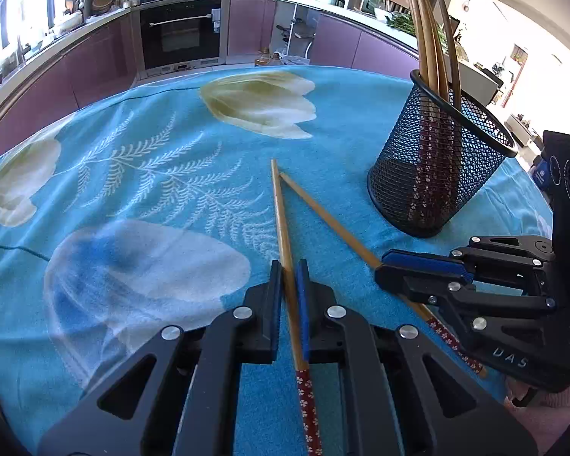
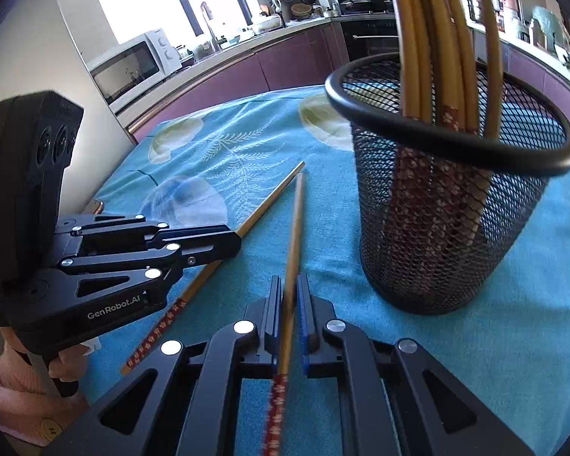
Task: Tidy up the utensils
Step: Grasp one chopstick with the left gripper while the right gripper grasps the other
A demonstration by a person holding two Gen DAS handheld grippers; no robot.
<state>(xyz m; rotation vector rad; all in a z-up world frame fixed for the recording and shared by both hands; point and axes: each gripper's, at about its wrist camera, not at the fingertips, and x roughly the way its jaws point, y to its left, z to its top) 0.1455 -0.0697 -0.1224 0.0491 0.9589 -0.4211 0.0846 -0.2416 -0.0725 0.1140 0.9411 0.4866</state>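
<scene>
Two wooden chopsticks with red flowered handles lie close together on the blue cloth, their thin tips almost meeting. My left gripper (image 1: pixel 288 269) is shut on one chopstick (image 1: pixel 279 209), which runs straight out between its pads. To its right, my right gripper (image 1: pixel 382 266) is shut on the other chopstick (image 1: pixel 323 212). In the right wrist view, the right gripper (image 2: pixel 289 281) clamps its chopstick (image 2: pixel 295 220), and the left gripper (image 2: pixel 237 239) grips the one (image 2: pixel 269 197) beside it. A black mesh cup (image 1: pixel 437 159) (image 2: pixel 448 209) holding several chopsticks stands upright just right of both.
A blue flowered tablecloth (image 1: pixel 152 159) covers the table. Purple kitchen cabinets, an oven (image 1: pixel 180 34) and a microwave (image 2: pixel 133 64) stand beyond its far edge. A hand in a pink sleeve (image 2: pixel 15 391) holds the left gripper's handle.
</scene>
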